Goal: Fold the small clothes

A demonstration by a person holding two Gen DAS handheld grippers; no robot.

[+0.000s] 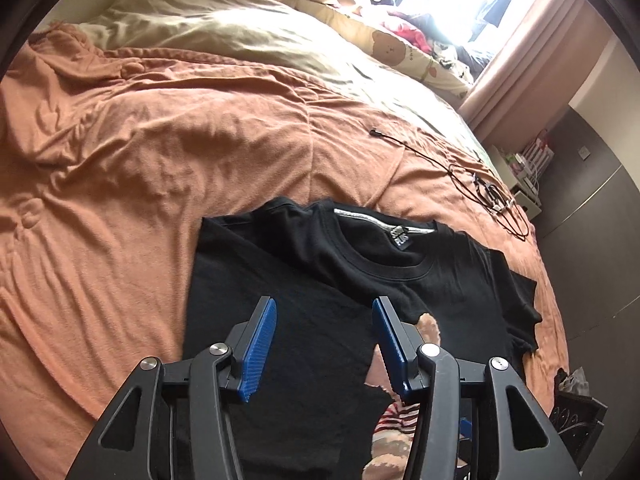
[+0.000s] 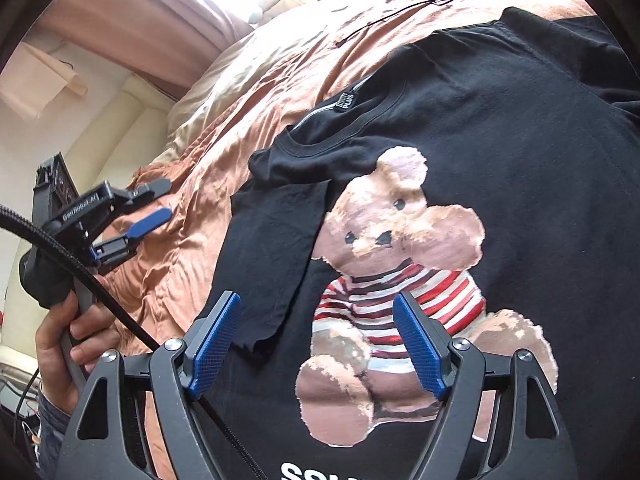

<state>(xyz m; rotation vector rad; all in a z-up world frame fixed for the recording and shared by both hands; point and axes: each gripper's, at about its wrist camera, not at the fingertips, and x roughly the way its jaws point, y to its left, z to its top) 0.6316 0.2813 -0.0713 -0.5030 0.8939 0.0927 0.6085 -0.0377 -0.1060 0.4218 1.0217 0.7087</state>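
Left wrist view: first side fold down, jaws off the cloth

Lies flat on the orange blanket [image 1: 120, 152], black bear T-shirt [image 1: 440, 280], one side already laid over the front. Hovers above it spread and empty, left gripper [image 1: 324, 340]. Hangs spread and empty over the bear print, right gripper [image 2: 316, 336]. Next, probably: pinch the far sleeve [image 1: 516, 300], bring it across.

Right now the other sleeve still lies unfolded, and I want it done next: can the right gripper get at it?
Probably yes. The right gripper is open and empty above the shirt, and nothing lies on the cloth between it and the flat sleeve. The left gripper is off at the other side.
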